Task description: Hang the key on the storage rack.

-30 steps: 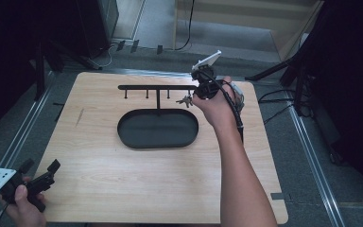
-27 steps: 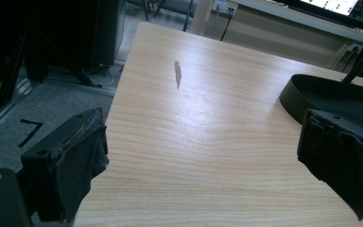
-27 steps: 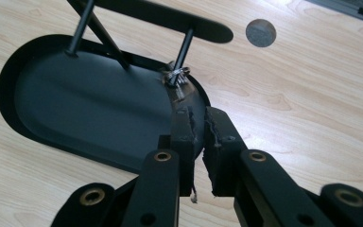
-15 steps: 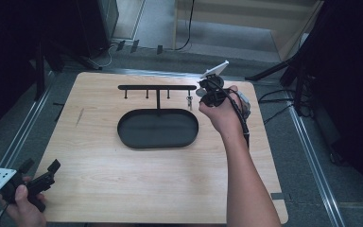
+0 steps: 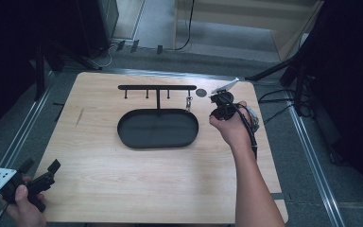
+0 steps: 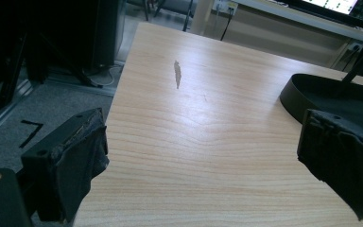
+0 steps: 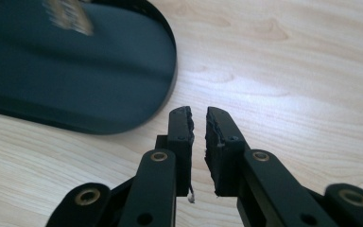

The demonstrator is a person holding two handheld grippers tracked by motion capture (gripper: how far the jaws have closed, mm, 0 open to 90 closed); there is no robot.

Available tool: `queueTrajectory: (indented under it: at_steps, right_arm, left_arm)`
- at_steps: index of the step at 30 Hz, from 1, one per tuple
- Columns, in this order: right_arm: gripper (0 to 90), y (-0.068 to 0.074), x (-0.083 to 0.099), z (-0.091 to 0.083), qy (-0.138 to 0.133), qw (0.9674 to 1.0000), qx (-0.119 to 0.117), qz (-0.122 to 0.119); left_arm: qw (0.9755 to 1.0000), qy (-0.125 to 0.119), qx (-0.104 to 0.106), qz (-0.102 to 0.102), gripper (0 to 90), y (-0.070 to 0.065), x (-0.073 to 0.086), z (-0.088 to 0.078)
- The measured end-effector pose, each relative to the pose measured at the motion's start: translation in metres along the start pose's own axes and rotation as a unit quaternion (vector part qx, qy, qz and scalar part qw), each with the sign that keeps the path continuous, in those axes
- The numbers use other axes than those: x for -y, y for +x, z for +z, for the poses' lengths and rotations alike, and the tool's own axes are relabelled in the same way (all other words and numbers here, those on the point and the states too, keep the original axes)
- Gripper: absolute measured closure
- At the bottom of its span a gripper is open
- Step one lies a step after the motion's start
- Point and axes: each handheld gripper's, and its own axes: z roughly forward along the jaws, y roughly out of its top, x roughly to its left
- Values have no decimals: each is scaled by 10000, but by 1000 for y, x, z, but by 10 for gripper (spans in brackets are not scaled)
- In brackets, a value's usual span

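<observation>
Presently: right claw point(image 7: 198, 118) nearly closed, empty, beside tray point(image 5: 158, 128); keys point(image 5: 188, 101) hung on rack; left claw point(image 6: 208, 156) open, idle; next, withdraw.

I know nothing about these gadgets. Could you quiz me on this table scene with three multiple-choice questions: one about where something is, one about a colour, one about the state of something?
1. Where does the keyring hang on the black rack?
A. left end hook
B. middle post
C. hook nearest the right end

2. What colour is the oval tray?
A. white
B. black
C. red

3. How do the jaws of the left gripper stand?
A. wide apart with nothing between them
B. clamped on a key
C. closed on the tray's rim

Answers:
1 C: in the high view the small metal bunch dangles under the bar's right end, near the right gripper.
2 B: the tray is dark all over against the pale wooden table.
3 A: the left gripper view shows bare tabletop between the two pads.
</observation>
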Motion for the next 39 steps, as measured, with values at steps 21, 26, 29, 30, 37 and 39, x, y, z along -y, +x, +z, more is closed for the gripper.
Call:
queueTrajectory:
  at_steps: [21, 26, 29, 30, 37, 39]
  right_arm:
    - [351, -58, 61, 49, -318, 9990, 125, 285]
    - [163, -72, 84, 59, -398, 9970, 397, 531]
    - [120, -76, 90, 60, -473, 9960, 416, 633]
    - [38, -79, 96, 61, -630, 9951, 386, 654]
    - [0, -83, 118, 68, -851, 9934, 323, 703]
    - [0, -85, 124, 70, -877, 9929, 330, 728]
  left_arm:
    - [10000, -7, 0, 13, 29, 0, 0, 0]
    - [10000, -6, -8, 37, 29, -1, 0, 0]
    - [10000, -16, -3, 45, 30, -1, 0, 0]
    - [10000, -17, -4, 46, 29, -1, 0, 0]
    - [10000, -24, 1, 56, 29, -1, 0, 0]
    - [10000, -25, 3, 54, 29, -1, 0, -1]
